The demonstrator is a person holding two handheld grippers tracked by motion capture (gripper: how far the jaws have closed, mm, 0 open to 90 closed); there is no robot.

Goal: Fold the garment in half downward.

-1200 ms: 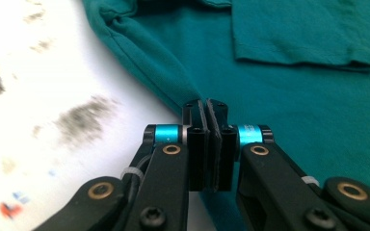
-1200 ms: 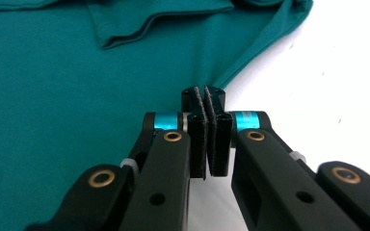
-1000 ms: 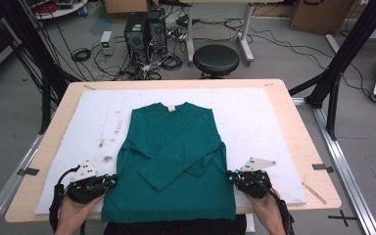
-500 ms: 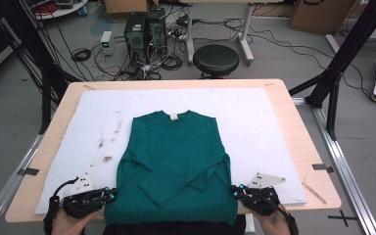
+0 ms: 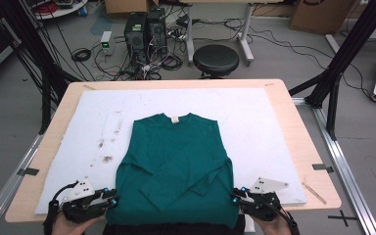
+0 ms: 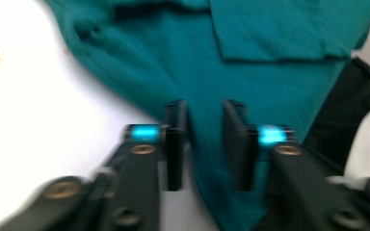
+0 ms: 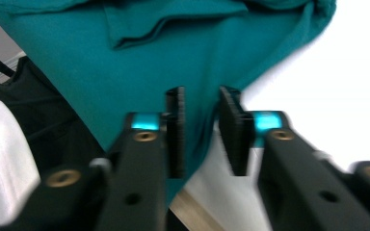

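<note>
On the white mat (image 5: 284, 147) that covers the wooden table (image 5: 306, 127) lies a teal long-sleeved shirt (image 5: 176, 161), flat, with its collar and neck label pointing away from the person and its hem at the near edge, so its long axis runs from near to far. Both sleeves are folded in across the chest. At the hem's left corner sits the left gripper (image 5: 111, 201), and in the left gripper view its jaws have just been opening and now stand apart with the teal cloth between them, the pads not pressing it. At the right corner the right gripper (image 5: 236, 198) shows the same: jaws just opened, released, fabric lying in the gap.
</note>
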